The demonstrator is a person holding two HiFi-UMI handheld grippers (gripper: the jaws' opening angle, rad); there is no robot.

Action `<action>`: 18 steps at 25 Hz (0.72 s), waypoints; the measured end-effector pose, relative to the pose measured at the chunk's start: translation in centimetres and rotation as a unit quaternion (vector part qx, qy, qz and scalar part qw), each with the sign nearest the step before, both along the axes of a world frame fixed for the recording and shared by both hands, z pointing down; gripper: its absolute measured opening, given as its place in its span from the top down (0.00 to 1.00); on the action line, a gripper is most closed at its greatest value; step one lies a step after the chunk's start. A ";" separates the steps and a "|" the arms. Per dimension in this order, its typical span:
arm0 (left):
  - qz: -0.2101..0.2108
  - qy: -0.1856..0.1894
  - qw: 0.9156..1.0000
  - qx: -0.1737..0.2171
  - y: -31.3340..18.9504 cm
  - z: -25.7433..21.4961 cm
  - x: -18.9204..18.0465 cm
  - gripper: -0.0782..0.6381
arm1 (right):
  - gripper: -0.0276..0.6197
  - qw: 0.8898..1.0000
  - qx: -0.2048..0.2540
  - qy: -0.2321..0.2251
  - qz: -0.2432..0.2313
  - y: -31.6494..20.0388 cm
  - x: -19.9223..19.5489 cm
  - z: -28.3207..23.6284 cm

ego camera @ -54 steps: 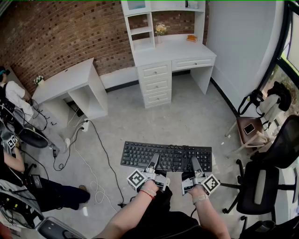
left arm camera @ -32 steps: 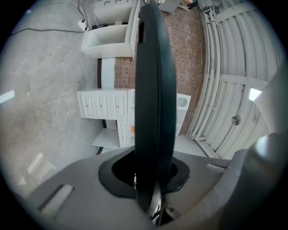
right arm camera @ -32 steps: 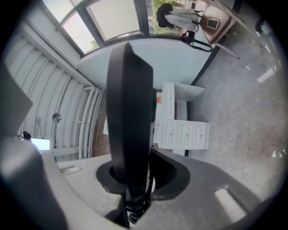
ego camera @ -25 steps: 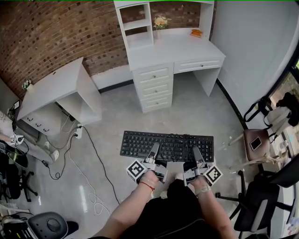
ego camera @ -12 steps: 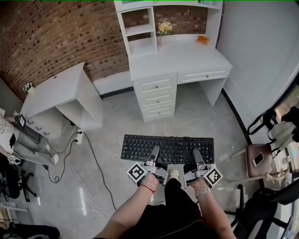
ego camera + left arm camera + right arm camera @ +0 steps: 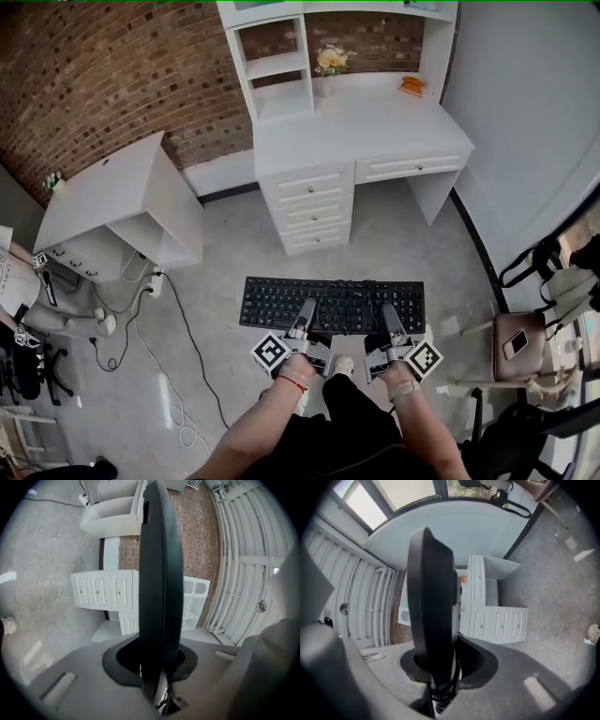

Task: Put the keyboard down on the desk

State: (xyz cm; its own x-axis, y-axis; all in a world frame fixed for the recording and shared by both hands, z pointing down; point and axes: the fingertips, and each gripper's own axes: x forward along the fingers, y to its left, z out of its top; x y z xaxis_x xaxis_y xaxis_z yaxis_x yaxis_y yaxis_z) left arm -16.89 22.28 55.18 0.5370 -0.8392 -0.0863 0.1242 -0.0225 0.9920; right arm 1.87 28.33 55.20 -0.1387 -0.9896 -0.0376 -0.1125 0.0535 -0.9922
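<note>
A black keyboard (image 6: 333, 305) hangs level in the air above the grey floor, held along its near edge by both grippers. My left gripper (image 6: 302, 323) is shut on its left half and my right gripper (image 6: 389, 328) on its right half. In the left gripper view the keyboard (image 6: 159, 588) shows edge-on as a dark slab clamped between the jaws. The right gripper view gives the same edge-on keyboard (image 6: 433, 616), with its coiled cable at the jaws. The white desk (image 6: 361, 127) with drawers and a hutch stands ahead, its top bare in the middle.
A flower vase (image 6: 328, 62) and an orange object (image 6: 411, 87) sit at the back of the desktop. A low white table (image 6: 112, 192) stands at the left, with cables (image 6: 178, 309) trailing over the floor. A stool carrying a phone (image 6: 517, 342) is at the right.
The view has advanced toward the white desk, which now sits larger and closer. The keyboard stays in the same grip in both grippers.
</note>
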 end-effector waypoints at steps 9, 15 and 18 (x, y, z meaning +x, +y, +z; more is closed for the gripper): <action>-0.010 -0.002 1.000 -0.001 -5.5 0.9 3.9 0.81 | 0.83 1.000 -0.004 0.001 -0.012 -5.9 4.0 0.9; -0.016 -0.002 1.000 -0.004 -9.1 1.1 5.7 0.81 | 0.83 1.000 0.000 -0.002 -0.014 -9.7 5.9 0.8; -0.014 0.000 1.000 0.003 -10.3 0.5 6.7 0.81 | 0.83 1.000 0.002 0.002 -0.014 -10.9 7.0 0.9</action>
